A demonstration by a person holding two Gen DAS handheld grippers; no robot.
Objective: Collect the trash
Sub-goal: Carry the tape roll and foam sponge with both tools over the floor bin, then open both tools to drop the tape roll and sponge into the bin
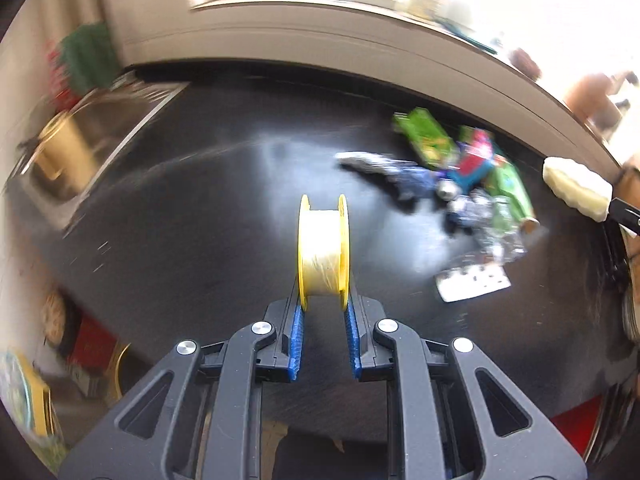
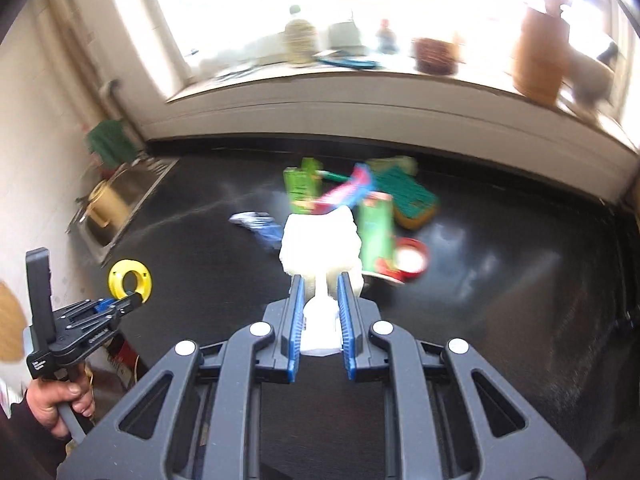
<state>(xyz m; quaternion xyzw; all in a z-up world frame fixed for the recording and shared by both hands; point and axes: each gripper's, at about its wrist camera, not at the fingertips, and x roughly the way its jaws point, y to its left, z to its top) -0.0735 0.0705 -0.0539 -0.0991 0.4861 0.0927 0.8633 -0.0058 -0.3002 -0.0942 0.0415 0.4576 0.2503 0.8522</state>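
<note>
My left gripper (image 1: pixel 324 300) is shut on a yellow spool of tape (image 1: pixel 323 246) and holds it above the black counter (image 1: pixel 200 220). It also shows in the right wrist view (image 2: pixel 134 300) with the spool (image 2: pixel 129 279). My right gripper (image 2: pixel 319 284) is shut on a white crumpled foam piece (image 2: pixel 320 248), which shows at the right edge of the left wrist view (image 1: pixel 576 188). A heap of trash lies on the counter: green cartons (image 1: pixel 428 140), a foil wrapper (image 1: pixel 492 220), a blue wrapper (image 1: pixel 408 180) and a white blister pack (image 1: pixel 472 284).
A steel sink (image 2: pixel 120 200) with a yellow pot (image 2: pixel 104 202) is at the counter's left end. A red-rimmed lid (image 2: pixel 410 260) and a green-and-yellow sponge (image 2: pixel 408 196) lie among the trash. The window sill (image 2: pixel 360 76) behind holds jars and pots.
</note>
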